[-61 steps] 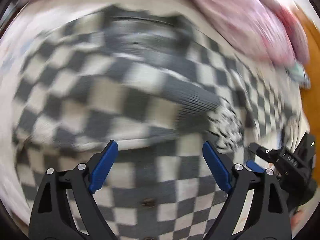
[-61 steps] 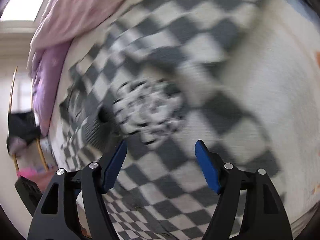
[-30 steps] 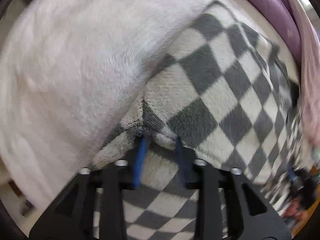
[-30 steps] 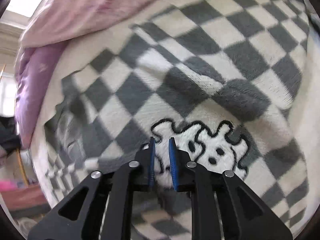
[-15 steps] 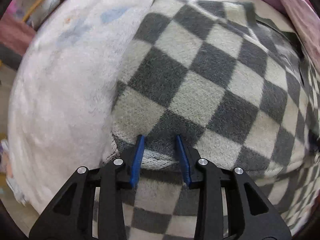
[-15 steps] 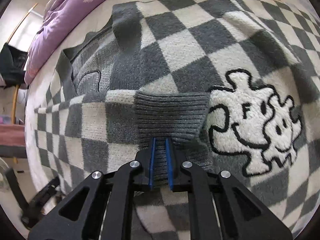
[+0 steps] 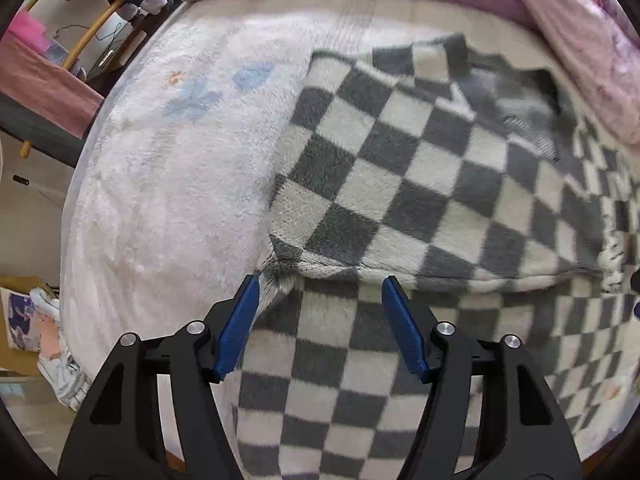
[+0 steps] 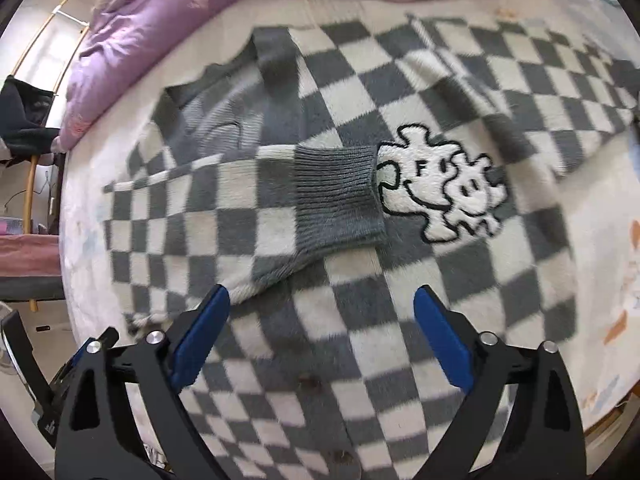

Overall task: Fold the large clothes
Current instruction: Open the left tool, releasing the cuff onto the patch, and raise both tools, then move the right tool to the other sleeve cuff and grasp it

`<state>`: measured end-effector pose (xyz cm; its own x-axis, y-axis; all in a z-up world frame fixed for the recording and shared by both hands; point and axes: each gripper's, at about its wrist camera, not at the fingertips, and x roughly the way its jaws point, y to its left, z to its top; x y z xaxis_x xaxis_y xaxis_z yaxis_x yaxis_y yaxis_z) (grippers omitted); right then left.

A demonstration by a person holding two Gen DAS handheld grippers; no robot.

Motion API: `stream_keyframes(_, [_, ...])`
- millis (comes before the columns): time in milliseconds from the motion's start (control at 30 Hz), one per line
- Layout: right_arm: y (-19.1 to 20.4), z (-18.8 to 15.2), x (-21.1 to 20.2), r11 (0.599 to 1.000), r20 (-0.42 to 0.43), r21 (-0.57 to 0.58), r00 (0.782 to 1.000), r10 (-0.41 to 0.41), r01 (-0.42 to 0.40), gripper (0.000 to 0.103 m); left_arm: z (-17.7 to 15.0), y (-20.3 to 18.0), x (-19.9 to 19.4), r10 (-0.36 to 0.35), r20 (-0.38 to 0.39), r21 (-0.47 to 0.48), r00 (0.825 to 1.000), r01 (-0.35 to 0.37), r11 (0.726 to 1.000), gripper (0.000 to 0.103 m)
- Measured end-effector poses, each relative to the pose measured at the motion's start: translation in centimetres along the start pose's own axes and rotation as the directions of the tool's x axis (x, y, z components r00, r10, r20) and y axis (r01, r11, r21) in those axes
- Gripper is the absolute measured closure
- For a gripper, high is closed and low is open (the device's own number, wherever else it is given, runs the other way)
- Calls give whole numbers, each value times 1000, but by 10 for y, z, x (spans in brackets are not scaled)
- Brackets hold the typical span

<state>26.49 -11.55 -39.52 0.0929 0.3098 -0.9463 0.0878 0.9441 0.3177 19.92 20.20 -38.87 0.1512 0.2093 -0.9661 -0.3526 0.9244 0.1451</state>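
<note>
Left wrist view: my left gripper hovers with its jaws spread and nothing between them, just short of the folded edge of the checkered sweater, which lies on the white fleece blanket. I judge the spread jaws suit a fresh grasp at the fold corner just beside the left pad. Right wrist view: my right gripper is likewise spread wide and empty above the sweater's lower body. Only this view shows the sleeve laid across the chest, its grey ribbed cuff touching the embroidered white character, plus the neckline near the purple quilt.
</note>
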Motion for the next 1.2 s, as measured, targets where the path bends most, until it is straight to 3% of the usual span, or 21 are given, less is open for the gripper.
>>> stream_keyframes(100, [4, -12, -46, 999, 45, -3, 998, 34, -34, 13, -2, -1, -34, -3, 29, 4, 1000, 2, 1000, 33])
stream_keyframes(233, [8, -21, -98, 999, 124, -37, 992, 4, 1, 13, -2, -1, -75, -31, 69, 32, 997, 29, 999, 31])
stream_keyframes(367, [-3, -28, -149, 997, 227, -28, 972, -67, 76, 13, -4, -1, -116, -81, 105, 71, 991, 74, 995, 30])
stream_keyframes(433, [-17, -34, -174, 990, 311, 11, 940, -137, 140, 13, -5, -1, -131, -117, 115, 103, 986, 106, 989, 30])
stream_keyframes(667, [-62, -71, -238, 958, 379, 182, 884, -276, 221, 13, -6, -6, -177, -194, 151, 233, 969, 155, 960, 30])
stream_keyframes(833, [-94, -118, -295, 921, 411, 300, 838, -358, 247, 13, -5, -21, -218, -280, 186, 323, 942, 210, 923, 30])
stream_keyframes(1033, [-129, -173, -357, 857, 428, 394, 759, -491, 332, 13, -12, -55, -258, -356, 217, 378, 909, 258, 889, 30])
stream_keyframes(1200, [-167, -203, -386, 857, 460, 462, 764, -453, 230, 13, -26, -100, -278, -386, 208, 440, 899, 267, 857, 30])
